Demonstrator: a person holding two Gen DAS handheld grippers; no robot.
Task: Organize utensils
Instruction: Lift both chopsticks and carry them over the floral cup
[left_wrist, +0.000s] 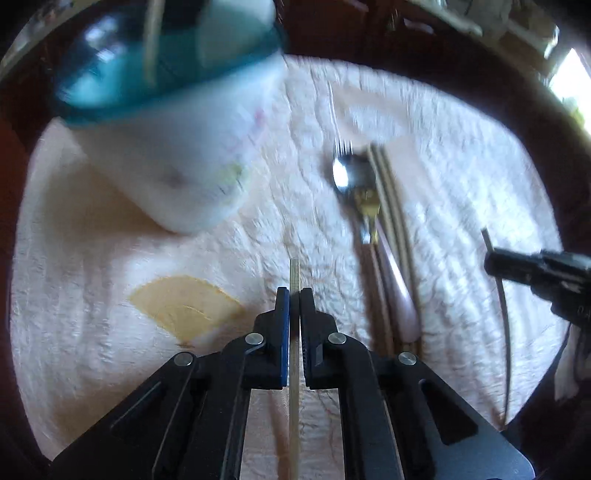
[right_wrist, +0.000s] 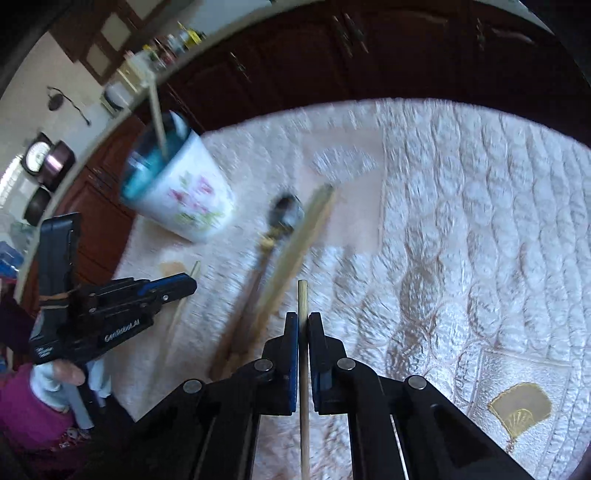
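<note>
Right now the left gripper (left_wrist: 294, 295) has its jaws pressed shut on a thin wooden chopstick (left_wrist: 294, 354), which sticks out a little way past the tips. The right gripper (right_wrist: 303, 318) is the same: its jaws squeeze another chopstick (right_wrist: 303, 387), and the end pokes out in front.

Under both lies a white quilted cloth (left_wrist: 229, 251) on the surface, with a gold fan patch (left_wrist: 186, 308) just left of the left jaws.

Ahead and to the right of the left jaws lies a small bunch of utensils. A spoon (left_wrist: 349, 177) with a shiny bowl and a brown handle rests there, with a pink handle (left_wrist: 400, 302) beside it and two more chopsticks (left_wrist: 391, 206) touching its right side. A fork (left_wrist: 338, 122) lies past the spoon, its prongs near the spoon's bowl.

Farther off, ahead and to the left of both jaws, stands a white cup (right_wrist: 184, 199) with pink flowers and a blue inside. One stick (right_wrist: 157, 114) stands in it. It looks blurry.

Dark wooden cabinets (right_wrist: 369, 48) are at the back.
</note>
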